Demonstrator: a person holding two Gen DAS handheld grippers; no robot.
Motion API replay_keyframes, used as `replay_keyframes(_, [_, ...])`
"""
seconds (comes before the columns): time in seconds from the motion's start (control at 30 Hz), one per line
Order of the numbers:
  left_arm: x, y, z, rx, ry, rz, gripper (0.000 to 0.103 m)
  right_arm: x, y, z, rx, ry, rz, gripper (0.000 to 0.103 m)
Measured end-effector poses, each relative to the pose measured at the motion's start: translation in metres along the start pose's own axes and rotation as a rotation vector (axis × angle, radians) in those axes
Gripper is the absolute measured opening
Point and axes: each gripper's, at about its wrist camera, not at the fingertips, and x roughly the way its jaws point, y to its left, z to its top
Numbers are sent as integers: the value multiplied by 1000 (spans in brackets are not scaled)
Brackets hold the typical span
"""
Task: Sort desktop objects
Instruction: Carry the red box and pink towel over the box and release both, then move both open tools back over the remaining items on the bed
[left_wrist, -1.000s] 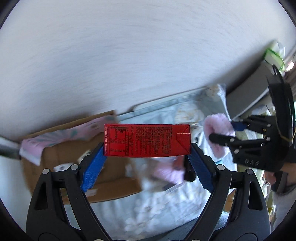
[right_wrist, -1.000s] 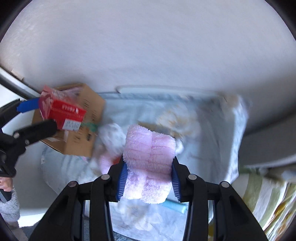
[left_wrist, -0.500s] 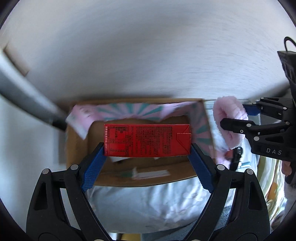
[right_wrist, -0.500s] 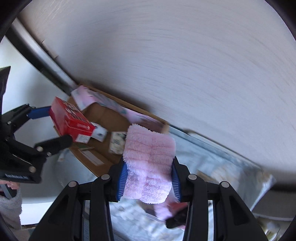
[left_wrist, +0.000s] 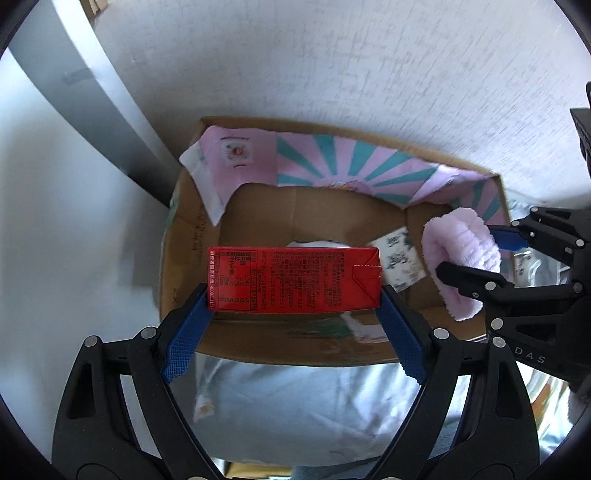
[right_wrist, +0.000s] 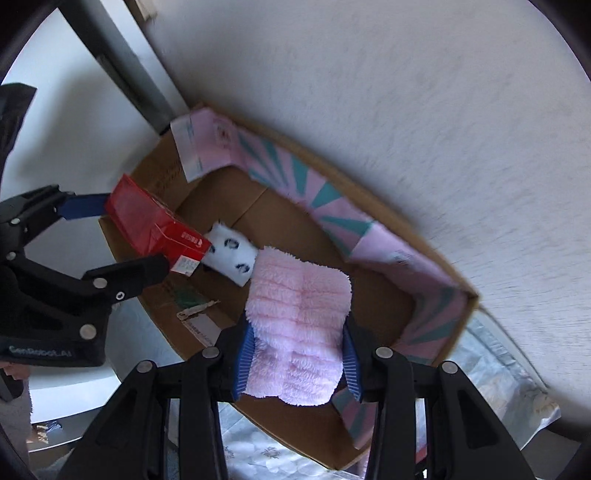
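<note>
Cardboard box (left_wrist: 295, 218) on pale bedding (left_wrist: 306, 410) (white wall (left_wrist: 332, 55) behind).

Both grippers point steeply down, side by side. Left gripper (left_wrist: 293, 306) has its fingers spread wide, clamped; right gripper (right_wrist: 297, 354) is narrower, also clamped.

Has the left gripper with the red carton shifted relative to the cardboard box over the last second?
Yes. The left gripper, jaws shut on the red carton, has come over the cardboard box; earlier the box lay off to its left.
</note>
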Motion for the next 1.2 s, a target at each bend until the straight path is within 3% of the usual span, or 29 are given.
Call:
replay_keyframes(0.3, [13,2,4,-6,26,-34,88,15,9,4,-1,46,-10,40])
replay_keyframes(0.33, [15,2,5,-13,37,-43,93,16,9,5,5,50,-23,41])
replay_keyframes(0.4, [19,5,6,-39,68,-38,103,19,10,7,-2,65,-40,53])
replay_keyframes(0.43, [20,7,5,-53,83,-53,103,19,10,7,-8,71,-62,65])
replay_keyframes(0.47, [20,8,5,-63,85,-89,103,19,10,6,-13,85,-96,95])
replay_keyframes(0.5, [19,10,5,-80,81,-119,103,18,8,5,-9,83,-93,103])
replay_keyframes(0.6, [13,10,6,-82,47,-109,103,10,1,3,24,60,-48,103])
replay_keyframes(0.73, [3,5,9,-52,5,-70,103,-3,-5,4,34,17,-71,103])
replay_keyframes(0.93, [-6,0,16,-32,-21,-84,103,-20,-17,-1,69,-23,-78,103])
replay_keyframes(1.07, [-22,-1,18,-49,-25,-163,103,-29,-25,-6,98,-54,-78,103])
replay_keyframes(1.2, [-37,-10,18,-22,-70,-132,103,-40,-41,-15,153,-84,-63,103])
